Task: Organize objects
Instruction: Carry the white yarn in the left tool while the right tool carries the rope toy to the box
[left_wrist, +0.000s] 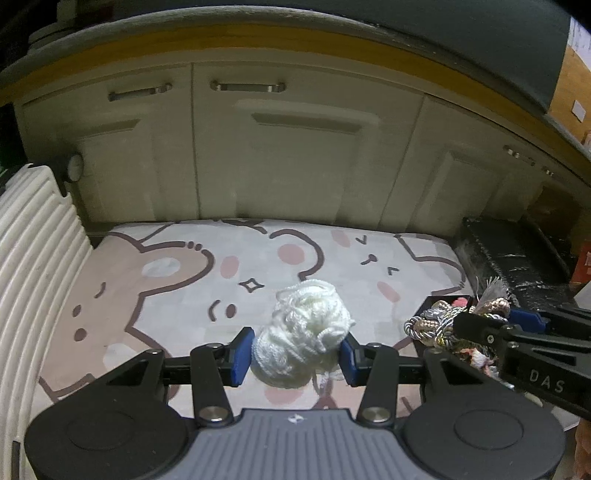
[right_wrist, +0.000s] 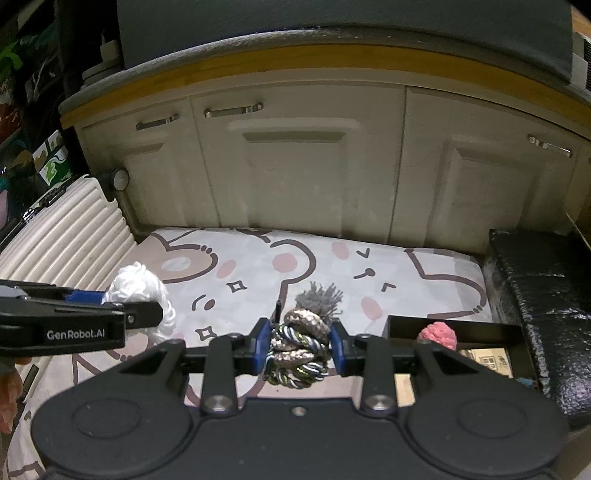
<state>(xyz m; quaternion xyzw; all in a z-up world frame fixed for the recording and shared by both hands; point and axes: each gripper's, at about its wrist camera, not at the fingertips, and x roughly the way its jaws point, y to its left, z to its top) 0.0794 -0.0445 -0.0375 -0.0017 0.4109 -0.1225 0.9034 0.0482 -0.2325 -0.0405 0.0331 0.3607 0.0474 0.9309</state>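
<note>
My left gripper (left_wrist: 297, 350) is shut on a white yarn bundle (left_wrist: 308, 328) and holds it above the bear-print mat (left_wrist: 184, 280). The bundle also shows in the right wrist view (right_wrist: 142, 291), at the left. My right gripper (right_wrist: 299, 349) is shut on a knotted multicolour rope toy (right_wrist: 301, 347) with a grey tassel, just left of a black tray (right_wrist: 517, 332). A pink yarn ball (right_wrist: 437, 334) lies in that tray. In the left wrist view the rope toy (left_wrist: 439, 325) and the right gripper sit at the right, over the tray (left_wrist: 432, 299).
Cream cabinet doors (right_wrist: 295, 166) stand behind the mat. A white ribbed suitcase (right_wrist: 62, 236) lies along the left. A black textured box (right_wrist: 546, 306) borders the mat on the right. A cardboard piece (right_wrist: 487, 360) lies in the tray.
</note>
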